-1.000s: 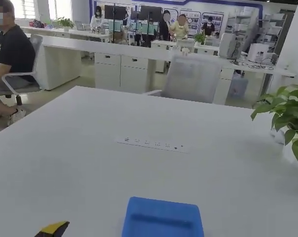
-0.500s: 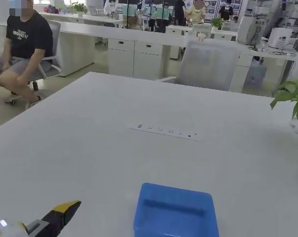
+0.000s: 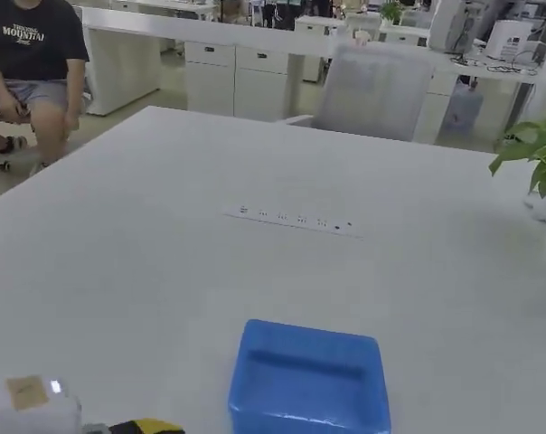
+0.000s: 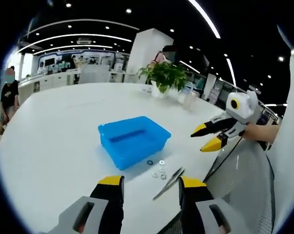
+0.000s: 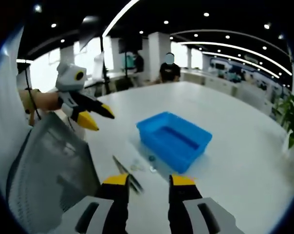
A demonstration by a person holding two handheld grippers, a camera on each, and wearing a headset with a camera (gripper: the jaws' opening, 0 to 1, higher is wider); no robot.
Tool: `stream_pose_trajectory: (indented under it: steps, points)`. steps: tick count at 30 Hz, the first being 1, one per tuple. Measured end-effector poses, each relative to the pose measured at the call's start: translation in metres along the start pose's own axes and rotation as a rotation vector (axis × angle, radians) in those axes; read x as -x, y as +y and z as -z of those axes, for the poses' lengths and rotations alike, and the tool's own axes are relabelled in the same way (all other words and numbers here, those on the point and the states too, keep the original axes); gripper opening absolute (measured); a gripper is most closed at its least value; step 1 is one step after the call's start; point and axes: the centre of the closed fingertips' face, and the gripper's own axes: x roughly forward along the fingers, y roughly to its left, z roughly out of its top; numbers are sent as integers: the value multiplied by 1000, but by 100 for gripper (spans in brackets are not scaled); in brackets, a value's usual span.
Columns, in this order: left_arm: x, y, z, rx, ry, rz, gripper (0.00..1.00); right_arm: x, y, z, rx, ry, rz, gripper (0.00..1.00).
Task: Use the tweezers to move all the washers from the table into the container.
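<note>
Washers (image 4: 156,168): loose on white bench (image 4: 49,141) btwn blue container (image 4: 132,139) & tweezers (image 4: 169,183), in left gripper view; left tongs (image 4: 152,183) spread, right tongs (image 4: 205,138) spread. Right gripper view: same layout, both tongs apart. Head view: container at btm centre of bench.

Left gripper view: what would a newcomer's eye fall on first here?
First comes the bright blue container, standing on the white table. Just in front of it, a few small washers and the tweezers lie on the table. At the right of the view, the right tongs hover open, with yellow tips.
</note>
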Motion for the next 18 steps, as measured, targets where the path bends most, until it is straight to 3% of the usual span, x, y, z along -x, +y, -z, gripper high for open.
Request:
stream_pose_trajectory:
  steps: [2, 5, 6, 8, 10, 13, 14, 18]
  points:
    - [-7, -5, 8, -17, 72, 61, 32, -9, 4, 2, 4, 15, -22, 22]
    - [-17, -8, 21, -135, 180, 114, 28, -19, 12, 8, 21, 49, -58, 19]
    - [-21, -8, 21, -162, 182, 112, 27, -21, 14, 10, 27, 55, -64, 17]
    - [-24, -13, 36, -212, 265, 153, 20, -25, 19, 16, 58, 84, -87, 12]
    - [-29, -12, 43, -279, 306, 153, 17, -28, 21, 21, 58, 105, -93, 13]
    - [-34, -17, 51, -303, 340, 187, 16, -28, 29, 25, 40, 125, -134, 7]
    - [-34, -16, 57, -336, 376, 196, 15, -28, 31, 28, 52, 135, -143, 5]
    - [-39, -15, 62, -403, 411, 200, 13, -27, 30, 34, 80, 163, -141, 5]
